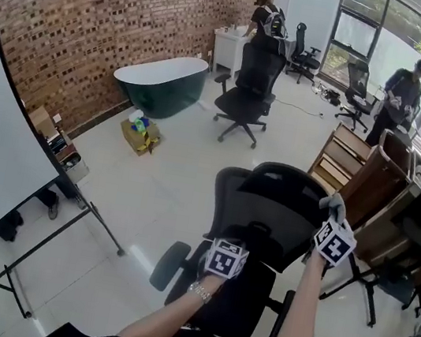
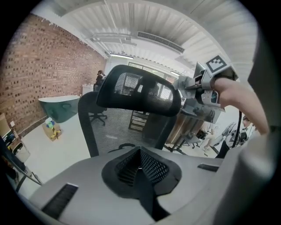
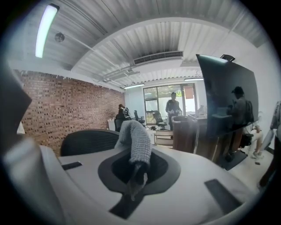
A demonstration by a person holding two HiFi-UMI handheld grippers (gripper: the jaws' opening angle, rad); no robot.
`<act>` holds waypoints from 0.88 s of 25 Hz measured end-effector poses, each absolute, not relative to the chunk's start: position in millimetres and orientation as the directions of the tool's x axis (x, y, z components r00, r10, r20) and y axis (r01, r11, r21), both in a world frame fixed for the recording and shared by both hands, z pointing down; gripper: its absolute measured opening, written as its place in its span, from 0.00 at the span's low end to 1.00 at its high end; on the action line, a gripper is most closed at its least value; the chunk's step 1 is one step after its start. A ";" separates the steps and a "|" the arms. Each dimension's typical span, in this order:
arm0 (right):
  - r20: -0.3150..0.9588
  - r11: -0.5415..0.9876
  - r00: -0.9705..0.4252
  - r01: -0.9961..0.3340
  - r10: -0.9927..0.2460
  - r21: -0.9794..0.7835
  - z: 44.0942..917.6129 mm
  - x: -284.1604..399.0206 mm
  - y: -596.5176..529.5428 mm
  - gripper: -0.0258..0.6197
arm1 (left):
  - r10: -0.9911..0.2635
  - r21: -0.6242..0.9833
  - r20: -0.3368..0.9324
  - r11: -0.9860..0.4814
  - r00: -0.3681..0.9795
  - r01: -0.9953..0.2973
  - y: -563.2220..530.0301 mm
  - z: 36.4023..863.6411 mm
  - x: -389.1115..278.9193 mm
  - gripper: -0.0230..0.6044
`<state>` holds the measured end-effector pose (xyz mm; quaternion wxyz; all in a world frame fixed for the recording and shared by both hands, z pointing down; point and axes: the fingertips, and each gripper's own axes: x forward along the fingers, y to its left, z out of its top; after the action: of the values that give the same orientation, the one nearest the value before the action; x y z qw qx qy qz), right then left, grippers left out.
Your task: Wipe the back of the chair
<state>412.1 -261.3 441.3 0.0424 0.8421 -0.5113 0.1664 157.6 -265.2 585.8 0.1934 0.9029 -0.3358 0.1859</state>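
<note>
Chair [image 1: 272, 206]: black mesh back and headrest, on the floor mid-room; base hidden under seat and forearms. Right tool [image 3: 134, 178] clamps grey cloth [image 3: 137, 140] beside headrest's right end. Left tool [image 2: 140, 154] closed, empty.

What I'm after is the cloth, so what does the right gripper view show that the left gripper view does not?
Only the right gripper view: a close look at the grey cloth clamped in the right tool, and a dark screen. Only the left gripper view: the mesh back of the chair under its headrest, a green bathtub, and the left tool, shut on nothing. Both: the brick wall and part of the chair.
</note>
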 end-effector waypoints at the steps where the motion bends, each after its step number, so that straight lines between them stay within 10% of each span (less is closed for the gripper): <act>1: 0.299 -0.433 0.383 -0.893 -0.874 -0.121 432.9 391.8 -266.8 0.08 | -0.539 0.220 0.460 -0.700 0.705 -0.679 -266.3 582.9 156.4 0.04; 11: 0.451 0.020 -0.072 -0.993 -0.890 -0.121 505.1 178.4 -377.9 0.08 | -0.594 0.200 0.457 -0.656 0.661 -0.728 -268.7 583.2 118.0 0.04; 22: 0.447 -0.404 0.337 -0.913 -0.829 -0.061 516.7 375.3 -286.5 0.08 | -0.566 0.235 0.471 -0.659 0.676 -0.715 -271.5 594.5 131.4 0.04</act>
<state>375.3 -286.5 516.7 0.1004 0.8115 -0.5364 0.2088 131.4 -271.5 594.5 0.2046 0.8924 -0.3587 0.1818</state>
